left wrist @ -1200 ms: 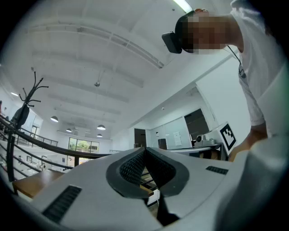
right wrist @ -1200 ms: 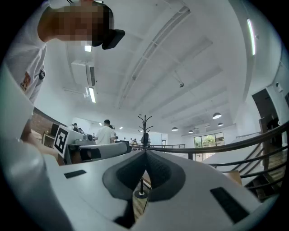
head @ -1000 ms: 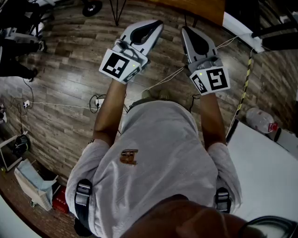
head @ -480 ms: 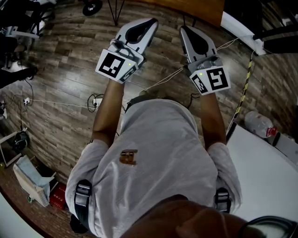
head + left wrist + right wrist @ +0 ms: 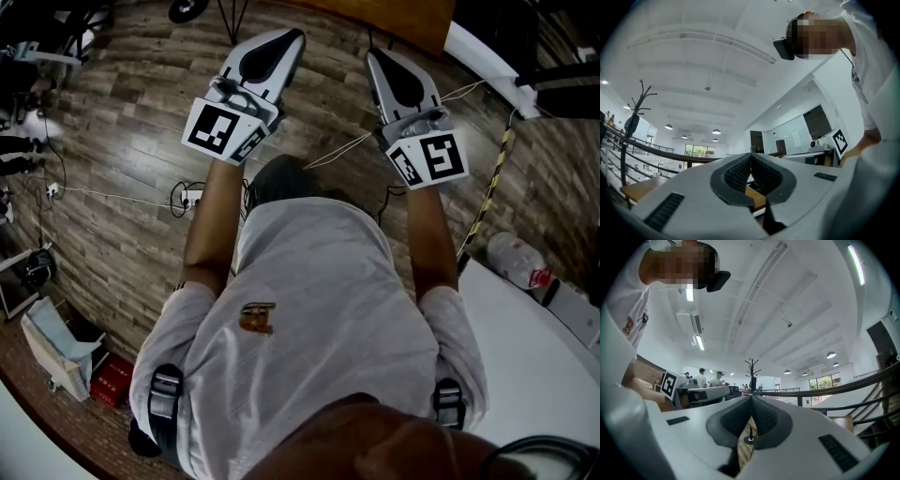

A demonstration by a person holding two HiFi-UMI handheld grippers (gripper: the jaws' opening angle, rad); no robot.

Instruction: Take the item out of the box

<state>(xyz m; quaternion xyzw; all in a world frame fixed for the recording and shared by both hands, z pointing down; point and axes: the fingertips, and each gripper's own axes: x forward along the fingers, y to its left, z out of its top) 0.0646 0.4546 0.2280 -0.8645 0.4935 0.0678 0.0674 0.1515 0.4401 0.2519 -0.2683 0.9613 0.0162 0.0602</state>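
At upper centre, the left gripper (image 5: 287, 42) and right gripper (image 5: 375, 58) are seen shut and empty, their smooth grey shells pointed up-frame over a wood-plank floor (image 5: 122, 112).

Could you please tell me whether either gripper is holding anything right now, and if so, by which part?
Nothing is held: the white left gripper and the white right gripper both have their jaws shut together, with nothing between them.

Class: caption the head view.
Person holds left grey gripper and right grey gripper, both shut, empty, over wood-plank floor.
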